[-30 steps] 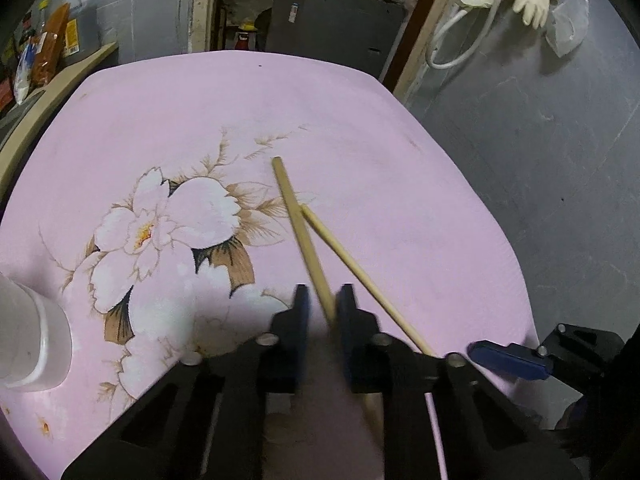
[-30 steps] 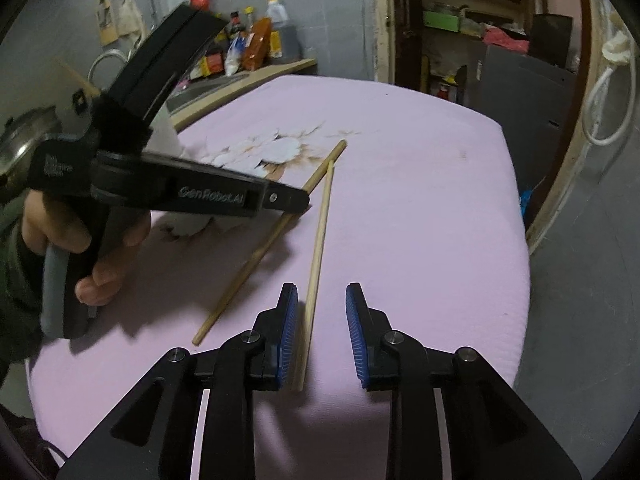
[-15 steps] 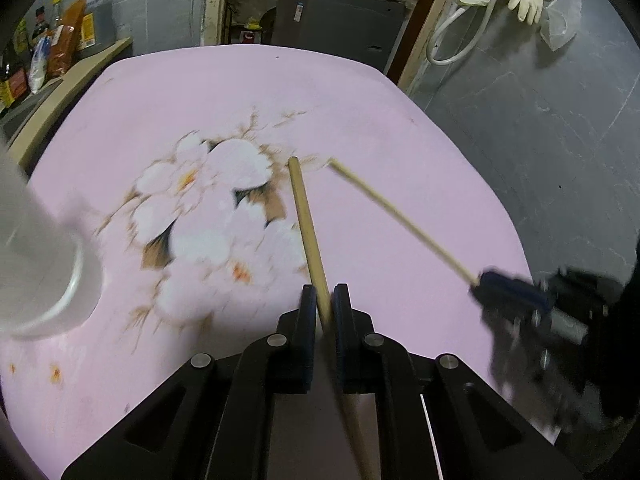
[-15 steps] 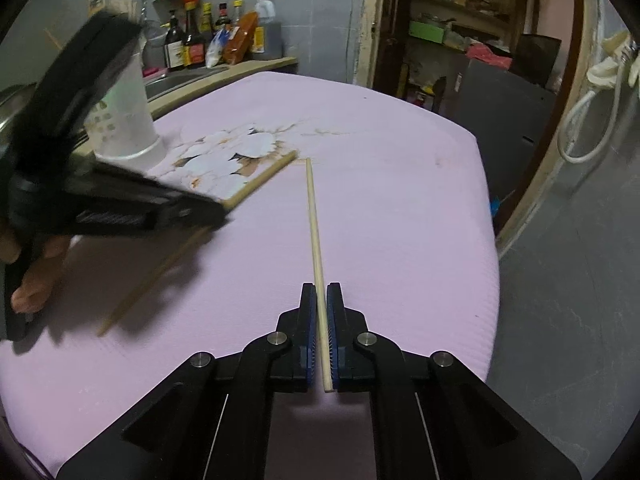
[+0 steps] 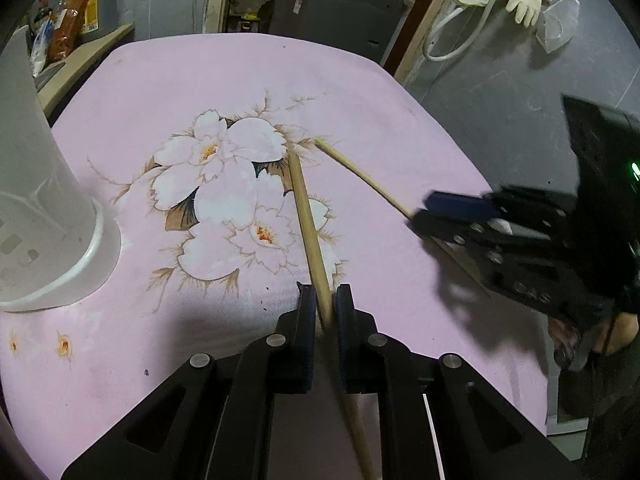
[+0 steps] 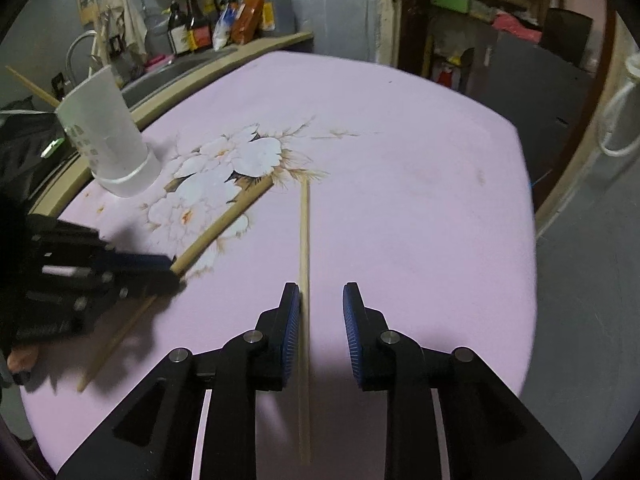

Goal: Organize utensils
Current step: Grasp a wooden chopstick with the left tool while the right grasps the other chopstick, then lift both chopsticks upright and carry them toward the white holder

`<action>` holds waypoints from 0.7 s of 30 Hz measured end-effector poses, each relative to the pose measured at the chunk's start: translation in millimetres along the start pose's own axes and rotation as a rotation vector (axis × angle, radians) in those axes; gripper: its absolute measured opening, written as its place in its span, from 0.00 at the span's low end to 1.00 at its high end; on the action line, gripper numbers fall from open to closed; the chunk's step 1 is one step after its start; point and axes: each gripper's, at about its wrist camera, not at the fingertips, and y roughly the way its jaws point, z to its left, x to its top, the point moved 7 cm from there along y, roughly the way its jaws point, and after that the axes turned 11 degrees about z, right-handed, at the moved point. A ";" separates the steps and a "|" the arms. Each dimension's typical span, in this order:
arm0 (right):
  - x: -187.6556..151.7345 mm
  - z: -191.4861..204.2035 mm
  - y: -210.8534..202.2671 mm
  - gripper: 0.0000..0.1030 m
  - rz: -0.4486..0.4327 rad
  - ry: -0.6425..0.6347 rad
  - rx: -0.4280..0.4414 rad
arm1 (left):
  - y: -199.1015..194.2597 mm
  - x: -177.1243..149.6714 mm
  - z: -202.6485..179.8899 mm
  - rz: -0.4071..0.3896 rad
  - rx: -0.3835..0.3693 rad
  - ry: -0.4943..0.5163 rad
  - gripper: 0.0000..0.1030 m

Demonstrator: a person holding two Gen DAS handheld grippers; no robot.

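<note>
Two wooden chopsticks lie on a pink flowered tablecloth [image 5: 360,92]. My left gripper [image 5: 324,304] is shut on the thicker chopstick [image 5: 306,216], which also shows in the right wrist view [image 6: 224,224]. My right gripper [image 6: 321,300] is open, with the thinner chopstick [image 6: 305,240] lying between its fingers close to the left pad [image 6: 291,320]. That chopstick also shows in the left wrist view [image 5: 360,176]. A white plastic utensil holder [image 6: 108,140] stands at the table's left and also shows in the left wrist view [image 5: 36,200]; one chopstick [image 6: 32,86] sticks out of it.
A counter [image 6: 224,52] with sauce bottles [image 6: 196,20] runs behind the table on the left. The table edge drops to a grey floor [image 6: 580,280] on the right. A dark cabinet [image 5: 340,12] stands beyond the far edge.
My right gripper has opened and the thinner chopstick now rests on the cloth between its fingers. My left gripper stays shut on the thicker chopstick and has shifted a little.
</note>
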 end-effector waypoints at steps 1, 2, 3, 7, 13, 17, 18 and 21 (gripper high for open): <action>4.0 0.5 0.9 0.21 0.004 -0.006 0.007 | -0.5 -0.8 1.9 0.004 -0.002 0.000 0.09; 8.1 1.8 0.6 0.21 0.007 -0.007 0.024 | -0.6 -0.7 0.5 0.007 -0.001 0.000 0.09; 9.4 2.4 0.7 0.21 0.007 -0.008 0.032 | -1.0 -0.9 0.3 0.009 0.001 0.002 0.09; 12.3 12.9 11.4 0.21 0.062 -0.075 0.010 | 2.0 5.2 0.3 0.022 0.008 0.011 0.09; 15.1 9.6 17.5 0.09 0.082 -0.071 -0.019 | 4.5 9.1 -4.5 0.042 0.025 0.029 0.09; 13.5 2.4 16.9 0.04 0.090 0.017 0.048 | 8.2 11.2 -8.5 0.063 0.038 0.024 0.09; 13.0 1.2 16.3 0.03 0.090 0.035 0.063 | 9.4 12.6 -8.1 0.072 0.038 0.015 0.09; 7.9 -0.1 9.2 0.03 0.062 0.077 0.098 | 10.4 16.6 -9.0 0.070 0.039 -0.005 0.07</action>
